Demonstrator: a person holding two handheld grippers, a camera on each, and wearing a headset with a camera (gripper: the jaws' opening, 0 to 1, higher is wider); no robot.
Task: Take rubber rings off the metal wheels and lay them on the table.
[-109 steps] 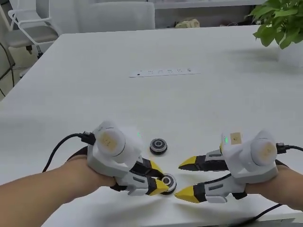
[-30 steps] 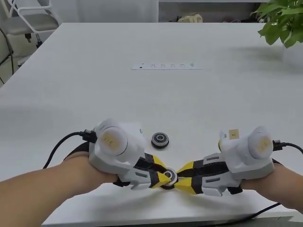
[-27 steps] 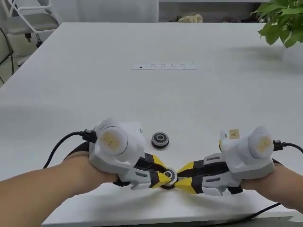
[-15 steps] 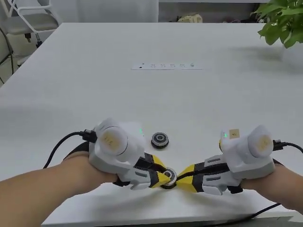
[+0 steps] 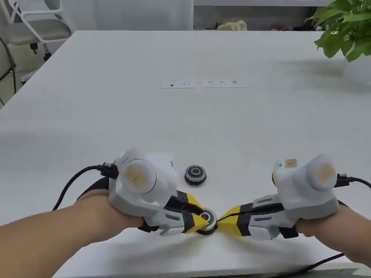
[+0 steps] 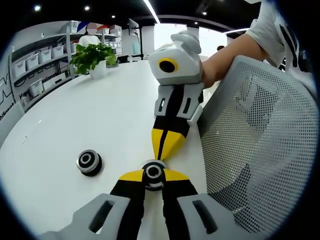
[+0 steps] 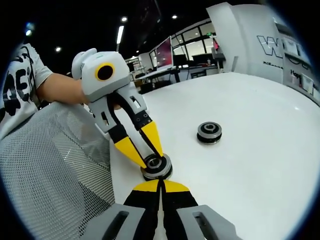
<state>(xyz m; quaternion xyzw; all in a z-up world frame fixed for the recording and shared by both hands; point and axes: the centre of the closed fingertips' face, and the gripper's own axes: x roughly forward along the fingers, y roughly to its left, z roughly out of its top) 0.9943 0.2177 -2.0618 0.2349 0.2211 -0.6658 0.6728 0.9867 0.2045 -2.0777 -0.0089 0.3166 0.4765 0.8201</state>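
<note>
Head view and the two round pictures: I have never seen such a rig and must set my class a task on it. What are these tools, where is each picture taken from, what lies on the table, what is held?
A person holds a two-jaw gripper in each hand. The head view comes from a headset camera; each round picture from a camera riding on one gripper. The left gripper clamps a small metal wheel near the front edge of the white table. The right gripper, jaws together, touches that wheel's rim. A second wheel lies loose nearby.
</note>
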